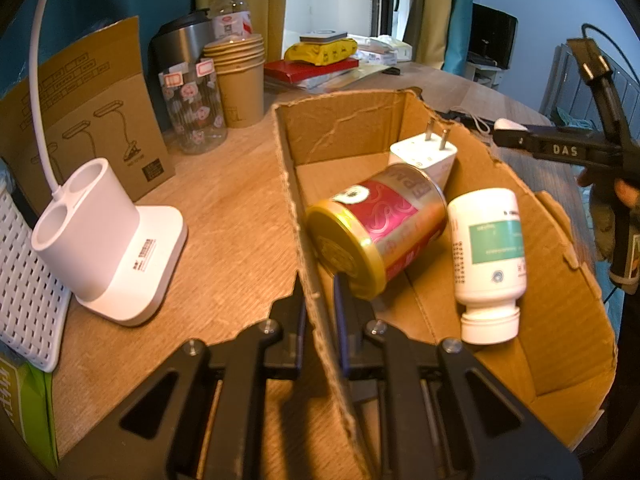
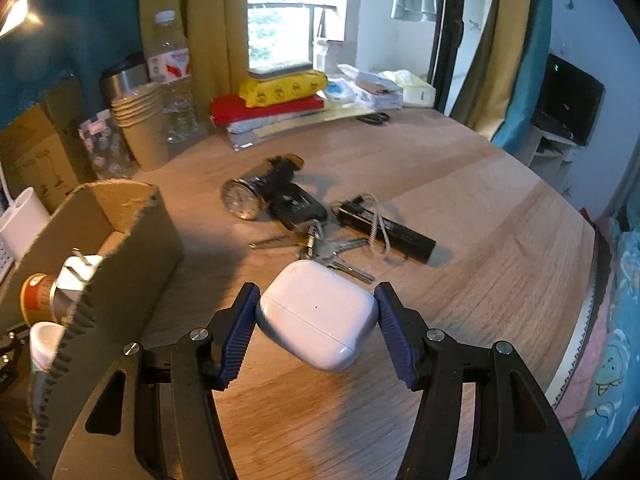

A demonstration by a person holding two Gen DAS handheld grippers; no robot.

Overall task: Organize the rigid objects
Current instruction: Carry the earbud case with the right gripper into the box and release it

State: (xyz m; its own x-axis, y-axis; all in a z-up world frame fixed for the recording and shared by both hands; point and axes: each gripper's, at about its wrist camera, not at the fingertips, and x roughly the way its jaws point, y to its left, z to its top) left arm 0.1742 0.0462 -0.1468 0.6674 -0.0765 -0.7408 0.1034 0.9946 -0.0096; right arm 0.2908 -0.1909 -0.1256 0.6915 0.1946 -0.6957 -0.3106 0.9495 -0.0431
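White rounded earbud case (image 2: 318,314), glossy, seam across middle, lower centre of frame, clamped in right tool (image 2: 316,320); left tool (image 1: 320,312) pinched on cardboard box (image 1: 292,200) wall

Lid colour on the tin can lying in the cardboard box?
Gold lid on the red-and-gold tin can; clearest in the left wrist view.

A light wooden table (image 2: 460,216) carries an open, torn brown cardboard box (image 1: 560,292) at its near left. Beside the box stand a white lamp base (image 1: 108,240), a stack of brown paper cups (image 1: 240,80) and a patterned clear jar (image 1: 196,108). Mid-table lie a small round clock (image 2: 242,200), a black car key with metal keys (image 2: 316,232) and a black rectangular stick (image 2: 392,232)
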